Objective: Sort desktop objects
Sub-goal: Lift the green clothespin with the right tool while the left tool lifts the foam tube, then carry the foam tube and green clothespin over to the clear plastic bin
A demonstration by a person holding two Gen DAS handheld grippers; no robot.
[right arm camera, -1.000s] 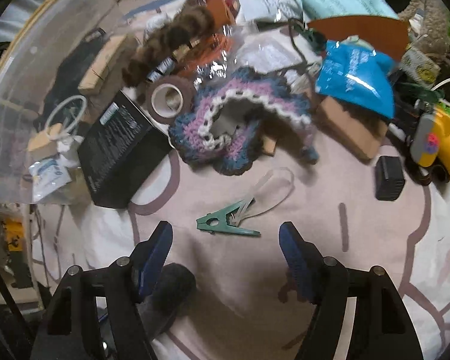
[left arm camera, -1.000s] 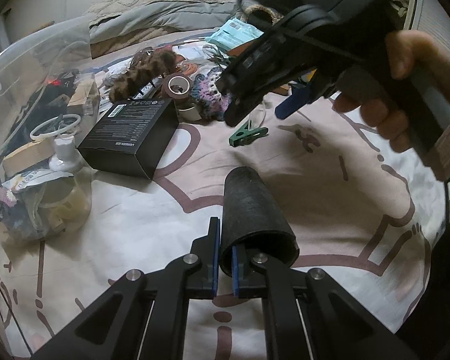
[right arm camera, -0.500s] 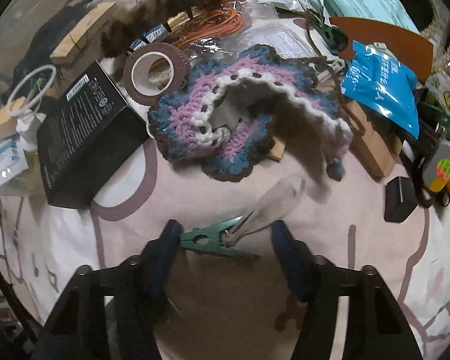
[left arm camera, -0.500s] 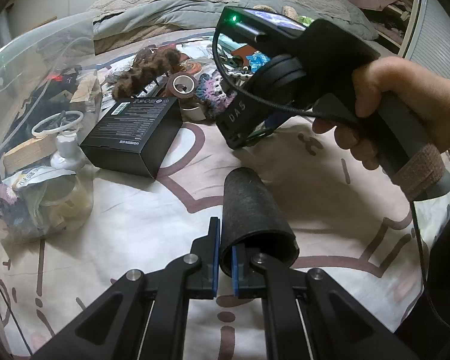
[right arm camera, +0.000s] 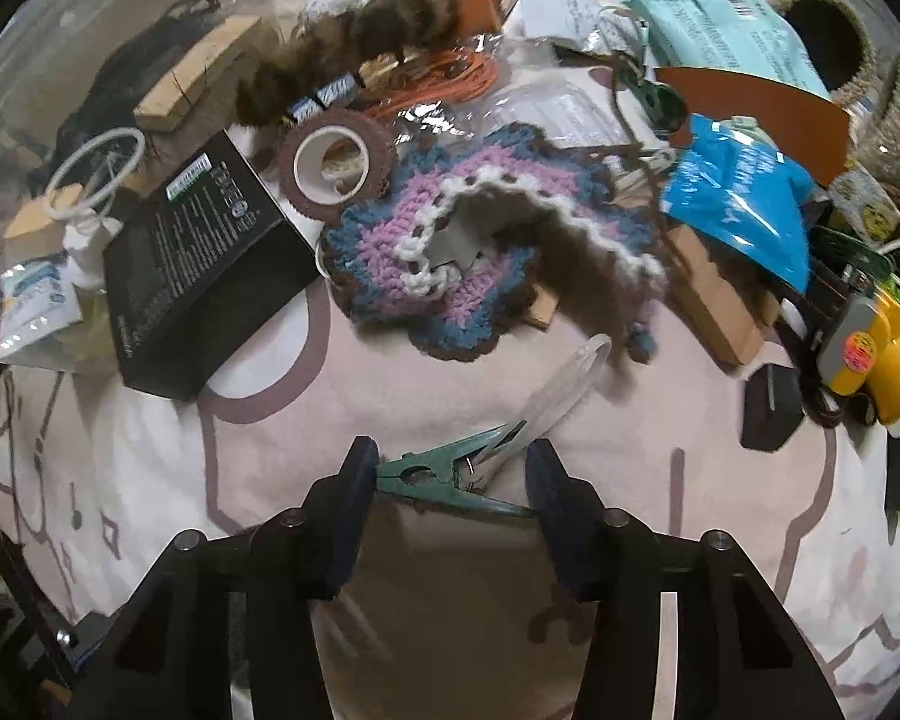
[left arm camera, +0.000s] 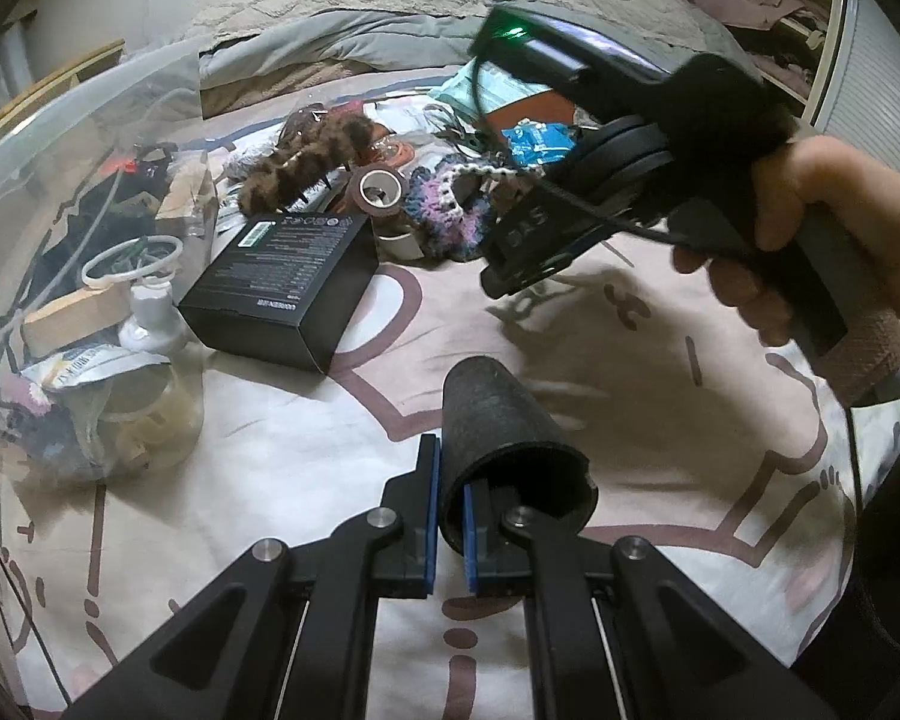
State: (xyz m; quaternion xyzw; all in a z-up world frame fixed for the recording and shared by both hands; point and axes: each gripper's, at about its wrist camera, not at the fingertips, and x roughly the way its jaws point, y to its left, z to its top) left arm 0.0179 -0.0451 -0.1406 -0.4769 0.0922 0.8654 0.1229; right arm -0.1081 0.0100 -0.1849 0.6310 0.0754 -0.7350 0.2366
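The work surface is a bed spread with a pale sheet (right arm camera: 660,570) printed in mauve outlines, pillows and a grey quilt at its far end. Along the sheet's left edge stands a clear plastic bin (left arm camera: 60,192) already holding sorted oddments. Just beside it lies a black box (right arm camera: 192,264), then a roll of brown tape (right arm camera: 336,165) and a crocheted piece (right arm camera: 474,240) in blue, pink and white; packets and a yellow device crowd the right edge.

The left gripper (left arm camera: 447,531) is clenched on the rim of a dark felt-like tube (left arm camera: 498,426), one pad inside, one outside, holding it clear of the sheet.

The right gripper (right arm camera: 450,480), pointing steeply down near the middle of the sheet, is closing around a green clip (right arm camera: 444,474) that lies lengthwise between the pads. The left pad looks to touch the clip's tip; whether the right pad touches cannot be told. The clip is a slim plastic spring peg with a clear loop (right arm camera: 564,384) in its mouth.

Judged step: grasping the clip. The next move likely calls for a firm close, a lift, and carriage to the bin.
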